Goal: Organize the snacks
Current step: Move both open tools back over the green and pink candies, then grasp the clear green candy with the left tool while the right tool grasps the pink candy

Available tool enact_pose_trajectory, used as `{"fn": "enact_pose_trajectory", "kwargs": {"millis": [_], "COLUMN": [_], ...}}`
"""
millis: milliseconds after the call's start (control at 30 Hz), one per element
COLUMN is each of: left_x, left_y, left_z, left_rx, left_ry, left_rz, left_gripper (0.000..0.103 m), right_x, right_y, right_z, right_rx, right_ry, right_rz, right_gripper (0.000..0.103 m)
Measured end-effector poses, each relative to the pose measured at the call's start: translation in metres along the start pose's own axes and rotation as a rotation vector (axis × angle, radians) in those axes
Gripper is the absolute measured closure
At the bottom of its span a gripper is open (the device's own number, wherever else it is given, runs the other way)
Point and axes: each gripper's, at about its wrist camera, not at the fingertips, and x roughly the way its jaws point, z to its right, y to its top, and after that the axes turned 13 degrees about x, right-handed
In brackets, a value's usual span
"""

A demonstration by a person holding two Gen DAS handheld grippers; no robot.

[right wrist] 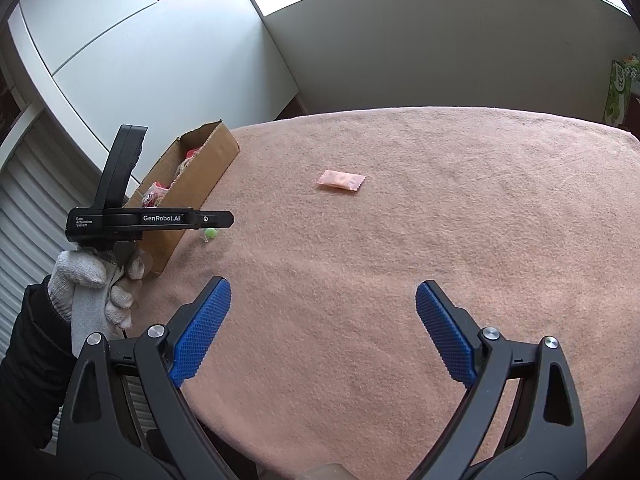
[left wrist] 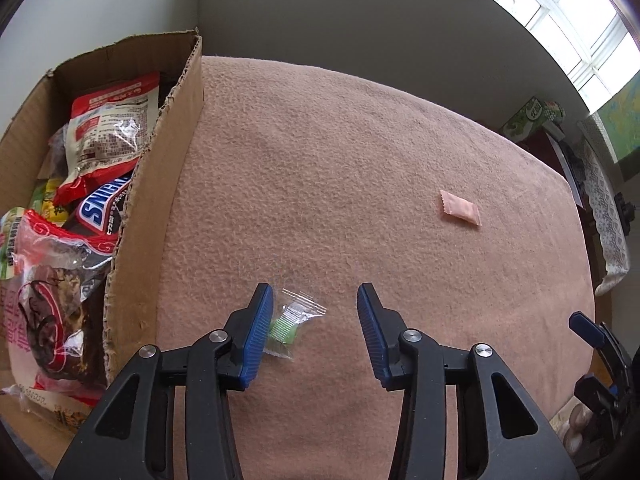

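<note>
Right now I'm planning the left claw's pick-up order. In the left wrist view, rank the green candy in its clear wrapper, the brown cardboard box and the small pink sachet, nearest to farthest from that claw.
1. Green candy in its clear wrapper: between the open left claw's fingers, beside the left one.
2. Brown cardboard box: along the left.
3. Small pink sachet: ahead, right.

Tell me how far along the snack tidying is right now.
Mostly done: the cardboard box already holds several snack packets. In hand: the left gripper is down over the green candy in its clear wrapper, jaws apart around it, not yet clamped. Left: that candy and the pink packet farther out on the pink cloth. The right gripper is open and holds nothing.
</note>
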Motion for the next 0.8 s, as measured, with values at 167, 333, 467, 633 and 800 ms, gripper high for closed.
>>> {"fn": "enact_pose_trajectory", "kwargs": {"millis": [167, 333, 467, 633, 800], "left_x": [-0.006, -0.012, -0.015, -0.010, -0.012], "left_y": [-0.018, -0.031, -0.036, -0.041, -0.045], "left_z": [0.011, 0.020, 0.020, 0.017, 0.013], "left_rx": [0.039, 0.089, 0.088, 0.098, 0.106], "left_ry": [0.002, 0.095, 0.115, 0.119, 0.118], "left_rz": [0.016, 0.079, 0.120, 0.141, 0.153], "left_gripper": [0.061, 0.061, 0.061, 0.061, 0.062], "right_x": [0.001, 0.012, 0.033, 0.072, 0.110], "right_y": [0.008, 0.028, 0.042, 0.054, 0.064], "right_z": [-0.003, -0.012, -0.025, -0.035, -0.034], "right_rx": [-0.030, -0.120, -0.264, -0.420, -0.483], "right_ry": [0.011, -0.012, -0.065, -0.114, -0.138], "right_rz": [0.002, -0.007, -0.028, -0.106, -0.195], "right_gripper": [0.007, 0.007, 0.007, 0.018, 0.033]}}
